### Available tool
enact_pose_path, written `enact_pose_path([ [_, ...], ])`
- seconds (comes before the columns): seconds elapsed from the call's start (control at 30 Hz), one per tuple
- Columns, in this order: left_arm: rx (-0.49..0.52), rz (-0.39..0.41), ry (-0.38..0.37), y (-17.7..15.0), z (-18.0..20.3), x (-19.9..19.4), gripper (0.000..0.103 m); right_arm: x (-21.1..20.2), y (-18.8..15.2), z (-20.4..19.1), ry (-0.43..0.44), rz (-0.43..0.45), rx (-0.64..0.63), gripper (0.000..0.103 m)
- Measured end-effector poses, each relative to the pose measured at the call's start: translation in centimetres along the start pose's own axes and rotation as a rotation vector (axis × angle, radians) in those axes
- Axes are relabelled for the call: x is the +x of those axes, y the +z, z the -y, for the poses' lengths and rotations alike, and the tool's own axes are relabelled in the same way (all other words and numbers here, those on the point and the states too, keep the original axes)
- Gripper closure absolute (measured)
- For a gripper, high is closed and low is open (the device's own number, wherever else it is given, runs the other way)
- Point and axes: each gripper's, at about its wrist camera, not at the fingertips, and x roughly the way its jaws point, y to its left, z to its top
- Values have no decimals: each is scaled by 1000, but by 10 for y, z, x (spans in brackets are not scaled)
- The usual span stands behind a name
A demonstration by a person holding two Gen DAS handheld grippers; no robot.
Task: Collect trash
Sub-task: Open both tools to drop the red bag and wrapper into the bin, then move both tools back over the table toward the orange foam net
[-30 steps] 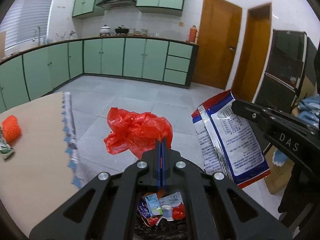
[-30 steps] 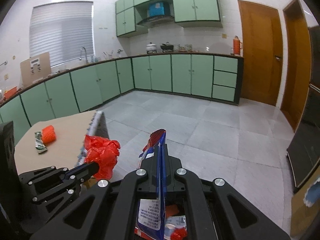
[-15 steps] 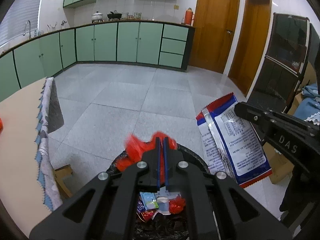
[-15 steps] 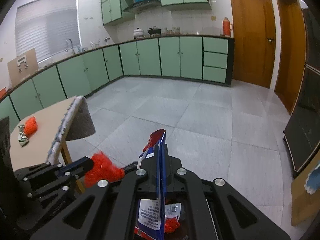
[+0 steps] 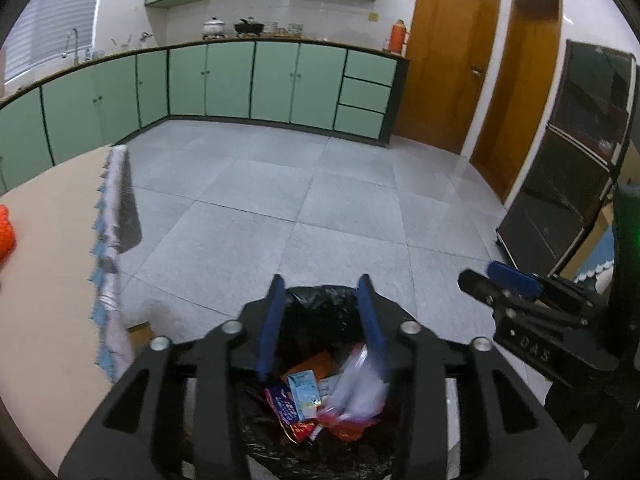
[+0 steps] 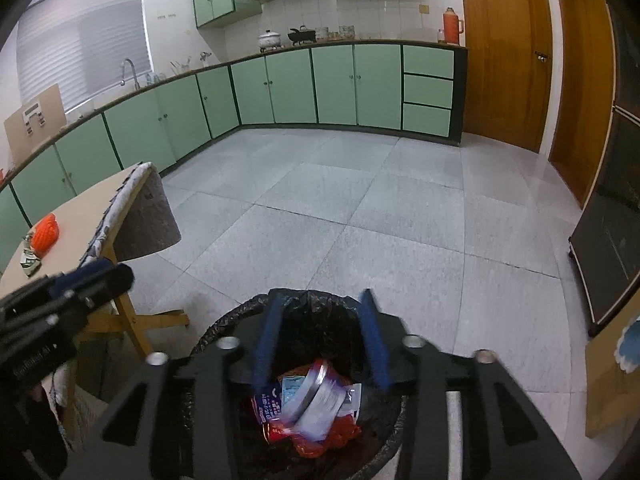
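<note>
Both jaws just opened, nothing gripped: left gripper (image 5: 322,322), right gripper (image 6: 322,336). Snack wrapper (image 6: 320,404) dropped below jaws into trash bin (image 6: 224,324). Orange item (image 6: 47,232) left on table (image 6: 80,208).

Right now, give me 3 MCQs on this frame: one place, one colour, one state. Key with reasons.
1. Where does the bin stand relative to the table?
A. On the table
B. On the floor beside it
C. On the kitchen counter

2. What colour is the mesh item on the table?
A. Orange
B. Green
C. White

3. How stand the jaws of the left gripper and right gripper?
A. Both clamp a wrapper
B. Only the left is apart
C. Both apart, nothing between them

Key: 1 B, the black-lined bin sits on the floor tiles next to the table leg. 2 A, it shows bright orange in the right wrist view. 3 C, both pairs of jaws have just been opening, and the blurred white wrapper lies below them among the trash in the bin.
</note>
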Motion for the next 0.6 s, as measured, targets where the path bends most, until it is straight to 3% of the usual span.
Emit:
enact_pose_path([
  [0.17,-24,49,41,10,-23,-29,42,-20,9,-12,-6,55,4,23],
  [0.27,-41,88,79,15,-43,-51,33,-36,19,-24,12,106,0,12],
  [0.4,-72,142,147,20,-74,-83,24,-51,31,-52,65,163,-25,9],
  [0.6,-129,195,306,18,-139,-129,21,-59,47,-107,168,218,-80,8],
])
